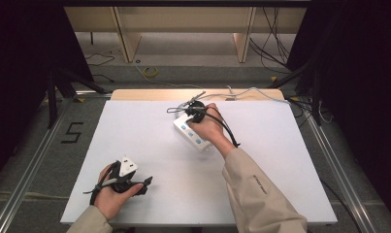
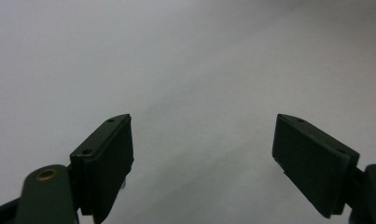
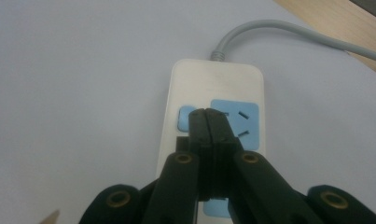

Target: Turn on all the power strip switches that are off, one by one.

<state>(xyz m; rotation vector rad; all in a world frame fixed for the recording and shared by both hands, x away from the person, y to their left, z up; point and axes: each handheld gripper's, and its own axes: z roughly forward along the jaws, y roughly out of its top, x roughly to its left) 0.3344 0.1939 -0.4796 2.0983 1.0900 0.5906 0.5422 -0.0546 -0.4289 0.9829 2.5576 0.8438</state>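
Pressing tongs: the right tongs (image 3: 208, 116) have their jaws closed flat against each other, nothing between them, with the tips resting on top of the power strip (image 3: 213, 84).
Contact spot: in the right gripper view the tips meet the strip between a small blue button (image 3: 183, 116) and a blue socket panel (image 3: 239, 123); whether they touch the button itself cannot be told.
Power strip: white, lying flat on the white surface (image 1: 149, 141), in the half of it farther from the person and slightly right of centre in the high view (image 1: 193, 133).
Cord: a grey cable (image 3: 288, 32) leaves the strip's far end and runs off beyond the far edge of the surface.
Right hand: it (image 1: 210, 127) covers much of the strip in the high view.
Idle tongs: the left tongs (image 2: 202, 149) gape wide, holding nothing, over bare surface.
Left hand: it (image 1: 116, 187) rests well apart from the strip, toward the person's near left corner of the surface.
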